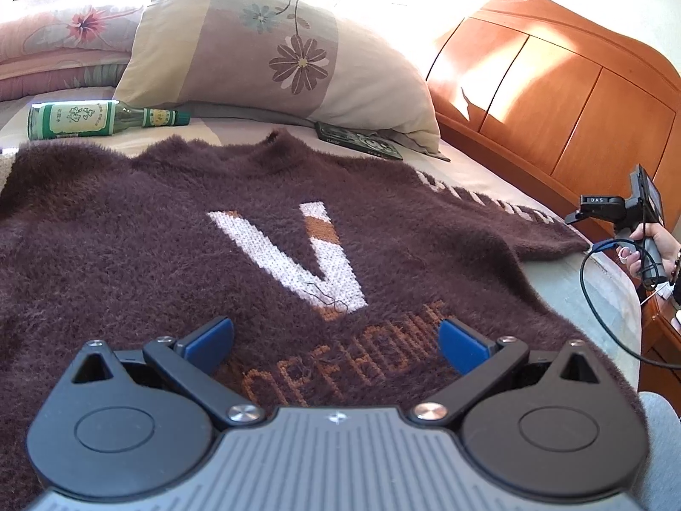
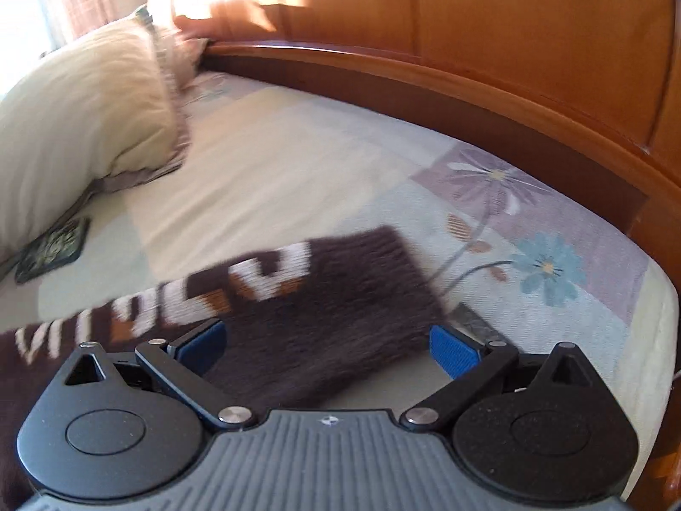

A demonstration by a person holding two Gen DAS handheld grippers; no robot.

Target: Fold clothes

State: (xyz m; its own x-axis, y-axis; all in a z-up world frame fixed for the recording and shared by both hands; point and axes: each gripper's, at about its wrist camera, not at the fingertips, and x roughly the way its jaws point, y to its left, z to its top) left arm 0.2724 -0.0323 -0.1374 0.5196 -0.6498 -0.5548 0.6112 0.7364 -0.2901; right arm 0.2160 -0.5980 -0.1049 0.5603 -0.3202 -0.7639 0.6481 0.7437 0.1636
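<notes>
- A fuzzy dark brown sweater (image 1: 170, 230) lies spread out flat on the bed (image 2: 298, 162), front side up.
- It has a big white letter V (image 1: 306, 251) on the chest, with orange words under it.
- The left gripper (image 1: 336, 343) hangs just over the bottom part of the sweater – its two blue pads are wide apart and hold nothing.
- The right gripper (image 2: 327, 345) is over one sleeve (image 2: 323, 298), which sticks out to the side across the sheet. Its blue pads are spread wide too, with nothing between them.
- The sleeve has white and orange letters along it, and its end lies near a blue flower printed on the sheet. This picture is a bit blurry.
- In the left view, far off to the side, the person's hand (image 1: 642, 251) holds the handle of the other gripper, with a black cable (image 1: 596, 298) looping down from it.
- A big pillow (image 1: 272, 47) with flowers on it leans at the head of the bed, past the sweater's collar.
- A green glass bottle (image 1: 98, 119) lies on its side beside the pillow – close to the sweater's shoulder.
- A small dark flat box (image 1: 357, 140) peeks out from under the pillow's edge.
- An orange-brown wooden headboard (image 1: 553, 98) runs along the side of the bed.
</notes>
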